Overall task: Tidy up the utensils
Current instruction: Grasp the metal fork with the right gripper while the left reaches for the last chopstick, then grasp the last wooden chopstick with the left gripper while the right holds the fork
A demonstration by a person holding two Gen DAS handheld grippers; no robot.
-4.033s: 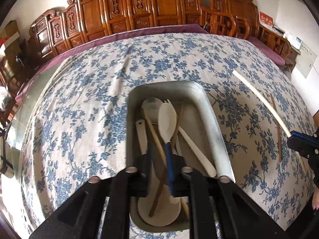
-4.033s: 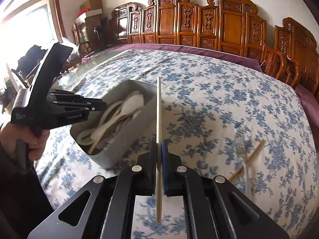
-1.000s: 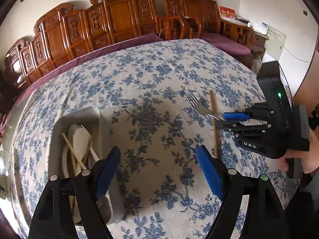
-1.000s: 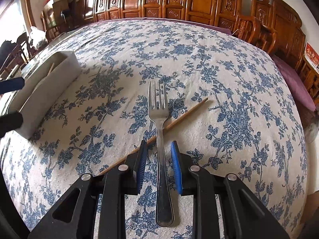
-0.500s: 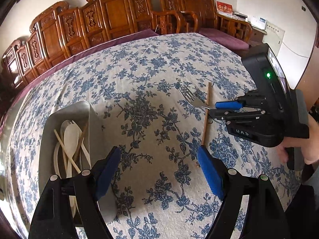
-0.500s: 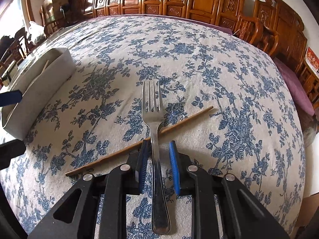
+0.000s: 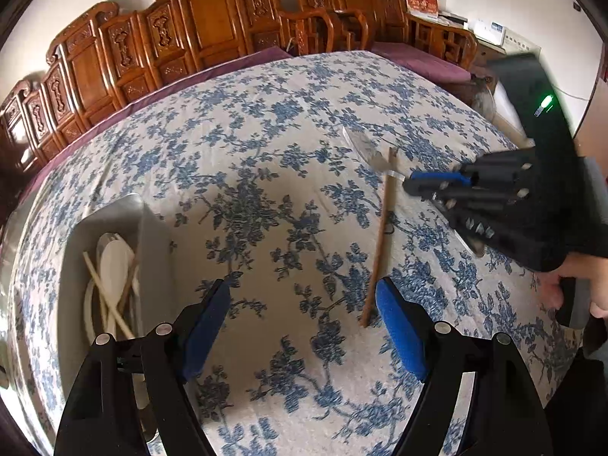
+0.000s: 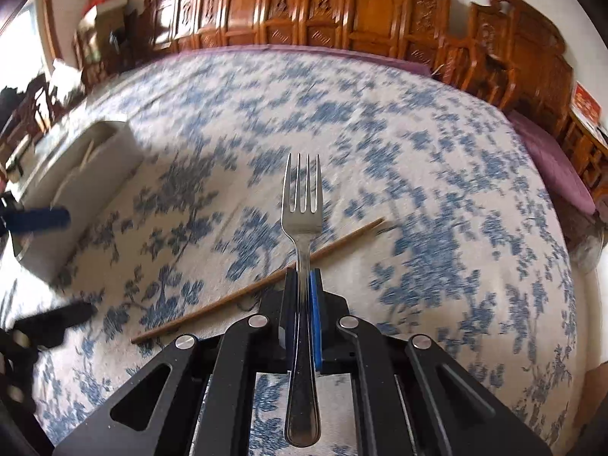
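Right tongs (image 8: 302, 288) clamped on fork (image 8: 301, 205) mid-handle; stiff, slick metal, likely to pivot. Left tongs (image 7: 304, 326) wide open, empty, thin light chopstick (image 7: 380, 243) just ahead-right.

On the floral-clothed tabletop (image 7: 266, 144), the grey rectangular metal tray (image 7: 152, 235) holds pale spoons and chopsticks (image 7: 110, 277). A brown wooden chopstick (image 7: 380, 243) lies well right of the tray, beneath the steel fork (image 8: 302, 205).
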